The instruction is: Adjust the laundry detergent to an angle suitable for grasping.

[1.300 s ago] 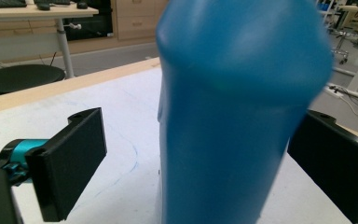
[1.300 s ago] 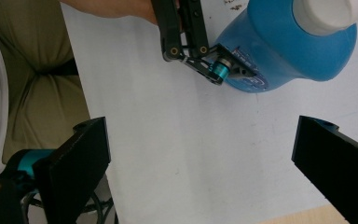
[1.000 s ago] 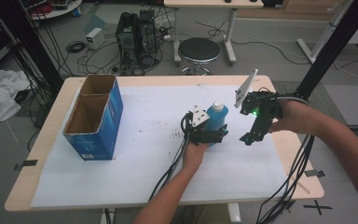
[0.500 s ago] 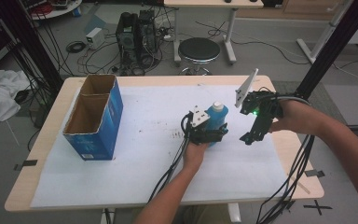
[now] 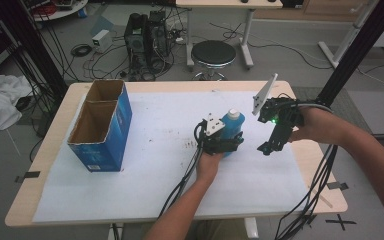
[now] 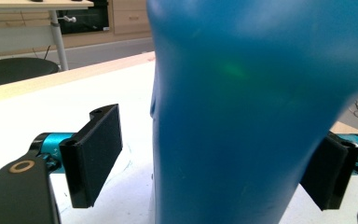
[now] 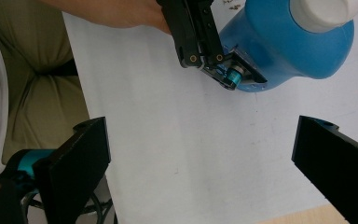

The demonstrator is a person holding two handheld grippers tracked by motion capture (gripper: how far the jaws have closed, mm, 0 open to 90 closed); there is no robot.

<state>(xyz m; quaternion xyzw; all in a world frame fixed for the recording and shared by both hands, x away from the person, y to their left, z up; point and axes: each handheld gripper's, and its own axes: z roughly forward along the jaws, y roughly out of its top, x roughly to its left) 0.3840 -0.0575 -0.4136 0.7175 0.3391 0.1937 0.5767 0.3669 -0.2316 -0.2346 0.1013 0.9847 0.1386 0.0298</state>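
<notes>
A blue bottle point(image 5: 232, 125) with a white cap stands upright on the white sheet near the table's middle. My left gripper point(image 5: 228, 140) is open around its lower body. In the left gripper view the bottle point(image 6: 251, 116) looms between the jaws of this gripper point(image 6: 212, 163); the left pad point(image 6: 95, 158) stands clear of it and the right pad point(image 6: 331, 172) is at its side. My right gripper point(image 5: 267, 146) hangs open just right of the bottle, tilted down. In the right gripper view its jaws point(image 7: 205, 154) are spread wide over bare sheet, with the bottle point(image 7: 289, 46) farther off.
An open blue cardboard box point(image 5: 100, 130) with two compartments stands at the table's left. A white sheet point(image 5: 145, 170) covers most of the table. Cables trail from both grippers over the near edge. A black stool point(image 5: 212, 52) stands beyond the far edge.
</notes>
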